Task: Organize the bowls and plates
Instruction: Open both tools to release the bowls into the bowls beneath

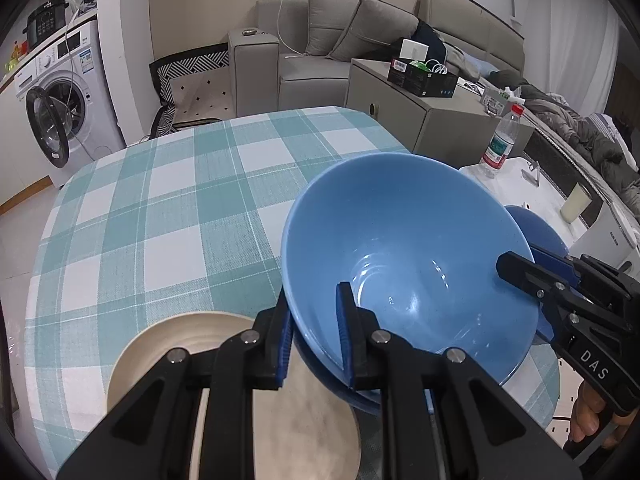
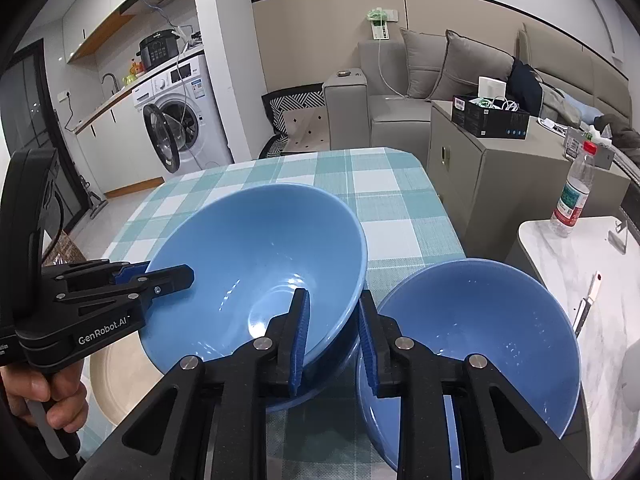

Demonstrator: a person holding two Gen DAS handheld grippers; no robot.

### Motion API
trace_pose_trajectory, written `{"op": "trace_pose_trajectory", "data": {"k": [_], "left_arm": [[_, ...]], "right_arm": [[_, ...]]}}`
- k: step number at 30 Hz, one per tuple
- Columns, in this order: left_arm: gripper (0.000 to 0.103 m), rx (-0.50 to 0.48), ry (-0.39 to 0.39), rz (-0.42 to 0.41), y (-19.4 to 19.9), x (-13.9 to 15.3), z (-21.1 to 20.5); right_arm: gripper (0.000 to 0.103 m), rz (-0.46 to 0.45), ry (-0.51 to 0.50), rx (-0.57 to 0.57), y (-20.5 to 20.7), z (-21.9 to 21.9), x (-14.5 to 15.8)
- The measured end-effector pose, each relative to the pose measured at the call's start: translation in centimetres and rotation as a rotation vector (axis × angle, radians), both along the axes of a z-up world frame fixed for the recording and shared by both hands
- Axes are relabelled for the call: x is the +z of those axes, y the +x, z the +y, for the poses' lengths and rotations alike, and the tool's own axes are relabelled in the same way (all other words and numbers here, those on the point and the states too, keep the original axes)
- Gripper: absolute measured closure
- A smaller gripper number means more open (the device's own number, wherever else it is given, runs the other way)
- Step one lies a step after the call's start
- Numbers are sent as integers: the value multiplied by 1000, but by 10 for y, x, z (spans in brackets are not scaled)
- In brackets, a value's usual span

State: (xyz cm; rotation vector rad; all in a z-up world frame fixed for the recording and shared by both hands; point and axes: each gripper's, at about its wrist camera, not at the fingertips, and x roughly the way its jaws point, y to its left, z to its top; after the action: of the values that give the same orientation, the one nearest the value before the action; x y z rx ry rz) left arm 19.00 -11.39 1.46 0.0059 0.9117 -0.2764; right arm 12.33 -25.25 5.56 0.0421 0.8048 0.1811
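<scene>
A large blue bowl (image 1: 400, 240) (image 2: 260, 248) hangs tilted over the checked table (image 1: 160, 200), nested into a lower blue bowl (image 1: 340, 390) (image 2: 320, 384) whose rim shows beneath it. My left gripper (image 1: 313, 336) (image 2: 168, 272) is shut on its left rim, one finger inside and one outside. My right gripper (image 2: 334, 336) (image 1: 524, 262) clamps the opposite rim the same way. Another blue bowl (image 2: 480, 320) (image 1: 536, 228) stands just right of the pair. A beige plate (image 1: 160, 352) (image 2: 116, 380) lies to the left, partly under my left gripper.
A white marble side table (image 2: 560, 248) stands to the right with a water bottle (image 2: 572, 192) (image 1: 500, 144) and a pale cup (image 1: 576, 202). A grey cabinet (image 2: 480, 184) sits past the table's far right corner. A washing machine (image 1: 60, 92) is far left.
</scene>
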Motion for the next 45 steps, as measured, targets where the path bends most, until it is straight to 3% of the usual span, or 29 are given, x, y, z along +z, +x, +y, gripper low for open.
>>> {"op": "trace_pose_trajectory", "data": {"k": [18,22,27,30,33,45], "left_arm": [[83,-5,32,7,-1,-5,0],[76,-17,41,5,-2,-6,-2],[74,-24,70,-6,-5,-7,-6],[72,-25,65,-3,-5,-7,-6],[64,-33,63,1,-6,-7,-7],[56,-40,38,10,-12,-7,-9]], "right_arm": [[73,23,-60,33,3,10,-10],[71,25,-71,41,3,12,-12],[67,29,-85,49,4,14,-14],[66,30,-87,50,4,14,-14],[60,30,-80,53,4,14,-15],[48,7,-48,69,2,9,-10]]}}
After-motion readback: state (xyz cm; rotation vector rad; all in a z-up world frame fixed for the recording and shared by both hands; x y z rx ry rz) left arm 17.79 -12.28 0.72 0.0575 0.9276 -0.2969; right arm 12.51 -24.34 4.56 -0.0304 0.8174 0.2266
